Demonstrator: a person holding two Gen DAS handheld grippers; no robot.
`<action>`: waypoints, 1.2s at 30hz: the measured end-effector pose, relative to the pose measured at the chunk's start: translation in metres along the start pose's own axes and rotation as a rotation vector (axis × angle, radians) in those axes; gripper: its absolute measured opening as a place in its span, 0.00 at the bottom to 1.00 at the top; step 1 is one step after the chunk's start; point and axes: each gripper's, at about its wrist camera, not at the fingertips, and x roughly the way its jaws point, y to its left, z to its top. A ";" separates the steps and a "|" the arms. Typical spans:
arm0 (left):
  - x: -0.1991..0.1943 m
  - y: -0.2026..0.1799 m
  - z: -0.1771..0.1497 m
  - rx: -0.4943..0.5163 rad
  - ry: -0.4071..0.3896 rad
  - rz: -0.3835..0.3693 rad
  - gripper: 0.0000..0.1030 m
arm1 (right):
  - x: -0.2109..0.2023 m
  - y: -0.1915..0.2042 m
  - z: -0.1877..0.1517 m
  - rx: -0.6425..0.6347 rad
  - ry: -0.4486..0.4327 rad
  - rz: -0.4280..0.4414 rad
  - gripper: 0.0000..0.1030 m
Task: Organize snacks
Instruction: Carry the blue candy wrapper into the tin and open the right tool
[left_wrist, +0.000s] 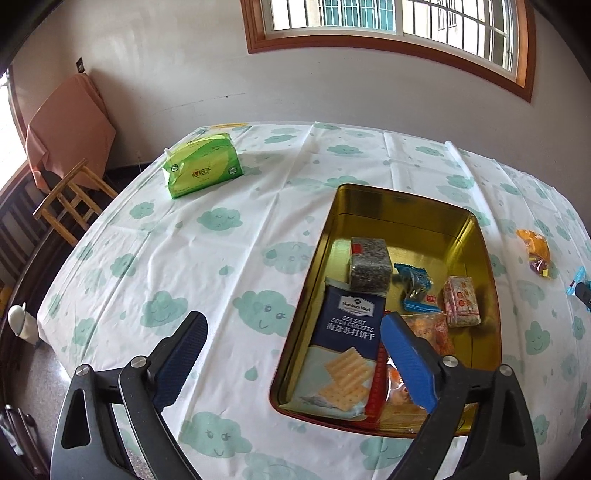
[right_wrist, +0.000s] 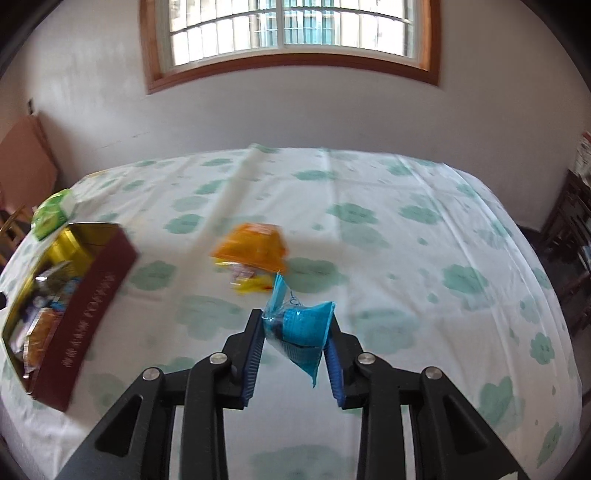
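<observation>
Pinching a blue snack packet (right_wrist: 299, 328) crosswise, the right gripper (right_wrist: 295, 332), corner apparently downward; left gripper (left_wrist: 291, 354) spread.

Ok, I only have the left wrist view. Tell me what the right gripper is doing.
Observer: The right gripper is shut on a blue packet, held above the tablecloth.
Operator: Say what the tin looks like from outside; I only see its gold inside.
Observer: The tin's outer wall is dark red with gold lettering, blurred in the right view.
Operator: Describe the orange packet; it's tiny at my edge.
Observer: The orange packet lies on the tablecloth just beyond the blue packet, between the right gripper and the window wall, apart from the tin.
</observation>
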 end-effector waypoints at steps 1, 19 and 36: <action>0.000 0.002 0.000 -0.005 0.001 0.002 0.92 | -0.004 0.008 0.000 -0.010 -0.006 0.017 0.30; 0.003 0.056 -0.009 -0.105 0.027 0.077 0.95 | -0.043 0.107 -0.014 -0.218 0.007 0.324 0.30; 0.011 0.064 -0.015 -0.109 0.061 0.091 0.95 | -0.043 0.123 -0.015 -0.266 0.063 0.344 0.30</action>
